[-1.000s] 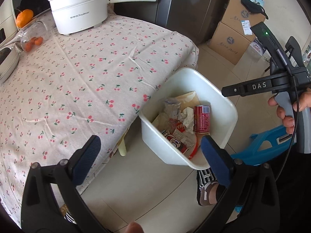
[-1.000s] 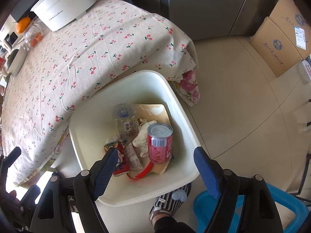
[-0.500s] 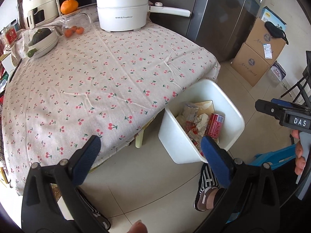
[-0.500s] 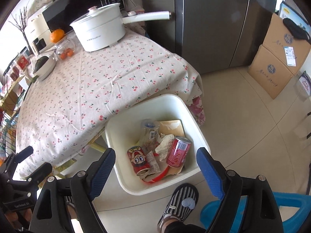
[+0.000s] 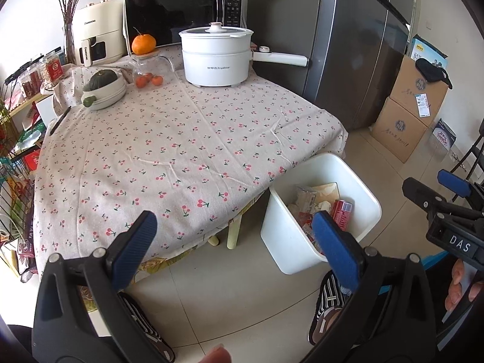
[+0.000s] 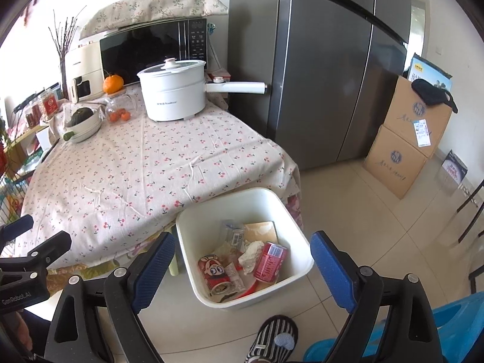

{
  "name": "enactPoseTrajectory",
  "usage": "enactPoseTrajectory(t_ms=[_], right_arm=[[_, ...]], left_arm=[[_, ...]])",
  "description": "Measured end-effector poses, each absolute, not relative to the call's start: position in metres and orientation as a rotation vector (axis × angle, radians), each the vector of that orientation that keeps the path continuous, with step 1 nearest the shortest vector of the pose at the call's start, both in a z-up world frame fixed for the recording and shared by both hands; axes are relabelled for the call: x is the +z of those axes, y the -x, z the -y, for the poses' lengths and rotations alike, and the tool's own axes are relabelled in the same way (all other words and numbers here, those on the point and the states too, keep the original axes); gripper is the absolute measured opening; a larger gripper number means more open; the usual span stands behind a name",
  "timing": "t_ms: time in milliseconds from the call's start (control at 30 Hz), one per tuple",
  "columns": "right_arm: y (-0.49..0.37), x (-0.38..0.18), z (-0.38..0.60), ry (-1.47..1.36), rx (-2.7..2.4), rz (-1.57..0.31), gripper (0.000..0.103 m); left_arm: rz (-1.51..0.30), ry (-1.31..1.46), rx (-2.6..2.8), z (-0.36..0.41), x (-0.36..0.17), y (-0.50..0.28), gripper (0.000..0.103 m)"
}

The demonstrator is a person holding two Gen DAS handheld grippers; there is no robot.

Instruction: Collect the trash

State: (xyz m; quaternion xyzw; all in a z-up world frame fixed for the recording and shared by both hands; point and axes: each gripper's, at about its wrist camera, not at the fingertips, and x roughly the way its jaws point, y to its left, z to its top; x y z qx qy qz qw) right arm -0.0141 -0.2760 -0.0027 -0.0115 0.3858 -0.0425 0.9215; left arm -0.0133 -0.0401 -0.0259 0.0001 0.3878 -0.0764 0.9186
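Note:
A white bin (image 5: 363,193) (image 6: 211,211) stands on the floor by the table's near corner. It holds a red can (image 6: 270,261) (image 5: 342,214), a crumpled tissue (image 6: 251,252), a clear plastic bottle (image 6: 232,233), a red cartoon wrapper (image 6: 215,272) and cardboard. My left gripper (image 5: 239,248) is open and empty, raised in front of the table edge. My right gripper (image 6: 243,272) is open and empty, held above the bin; it also shows at the right edge of the left wrist view (image 5: 444,193).
A table with a cherry-print cloth (image 5: 181,139) (image 6: 145,163) carries a white electric pot (image 5: 216,57) (image 6: 174,89), a bowl with a squash (image 5: 104,89) and a glass jar of small oranges (image 5: 148,71). A grey fridge (image 6: 320,69), stacked cardboard boxes (image 6: 405,139), a blue stool (image 6: 459,329) and the person's slippers (image 6: 272,338) surround the bin.
Both grippers have lifted up and back from the bin, so the whole table, microwave and fridge now show. The bin and its trash stay in place.

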Motion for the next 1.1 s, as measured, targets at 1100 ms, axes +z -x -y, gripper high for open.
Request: enactPoseTrajectory(t_ms=[1100], right_arm=[[0.013,-0.002,0.275,0.020,-0.107,-0.770,0.094]], left_arm=[[-0.707,-0.004,-0.134,0.047,-0.012,0.022,0.102]])
